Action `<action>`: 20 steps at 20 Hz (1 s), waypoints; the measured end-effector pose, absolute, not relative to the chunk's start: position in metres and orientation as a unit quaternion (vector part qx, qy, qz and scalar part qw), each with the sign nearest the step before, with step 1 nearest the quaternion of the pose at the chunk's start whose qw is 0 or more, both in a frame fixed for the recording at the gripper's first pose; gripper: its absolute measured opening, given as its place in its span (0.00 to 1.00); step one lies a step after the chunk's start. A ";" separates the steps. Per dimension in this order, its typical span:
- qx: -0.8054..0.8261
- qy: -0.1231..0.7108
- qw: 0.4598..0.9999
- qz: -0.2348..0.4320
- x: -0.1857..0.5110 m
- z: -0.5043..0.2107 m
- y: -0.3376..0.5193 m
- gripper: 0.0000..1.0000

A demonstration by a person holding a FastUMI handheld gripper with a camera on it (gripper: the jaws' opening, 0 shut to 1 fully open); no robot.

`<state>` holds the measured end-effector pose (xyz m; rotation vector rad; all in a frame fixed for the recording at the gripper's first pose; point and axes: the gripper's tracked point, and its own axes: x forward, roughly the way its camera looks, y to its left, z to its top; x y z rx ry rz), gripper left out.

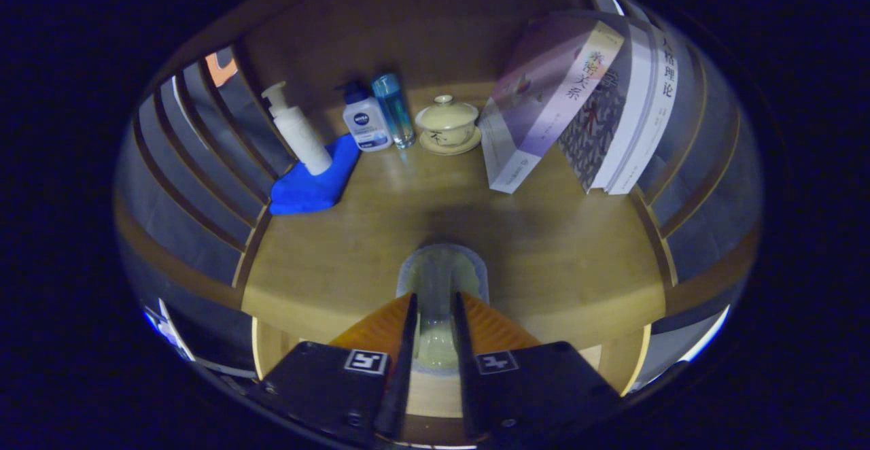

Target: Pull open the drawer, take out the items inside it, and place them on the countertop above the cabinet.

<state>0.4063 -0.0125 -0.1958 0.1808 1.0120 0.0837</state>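
Holding a glass [440, 287] pinched in my nearly closed claw [435, 314], lower centre, I hover over the worktop [557, 260] to set it down.

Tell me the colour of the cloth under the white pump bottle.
Bright blue: the cloth shows in the gripper view, beyond the closed jaws.

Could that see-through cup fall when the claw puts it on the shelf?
It might. The claw grips the clear cup right at the countertop's front edge, so letting go there could tip it off. Pushed further in, it could bump the leaning books or the lidded teacup. Clear plastic can also slip between the fingers.
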 end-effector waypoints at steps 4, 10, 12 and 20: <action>0.089 0.445 0.890 0.041 0.404 -0.178 -0.016 0.72; 0.045 0.357 0.932 0.040 0.383 -0.140 -0.017 0.76; 0.030 0.322 0.945 0.043 0.372 -0.122 -0.012 0.76; 0.023 0.196 0.978 0.059 0.298 -0.045 0.008 0.99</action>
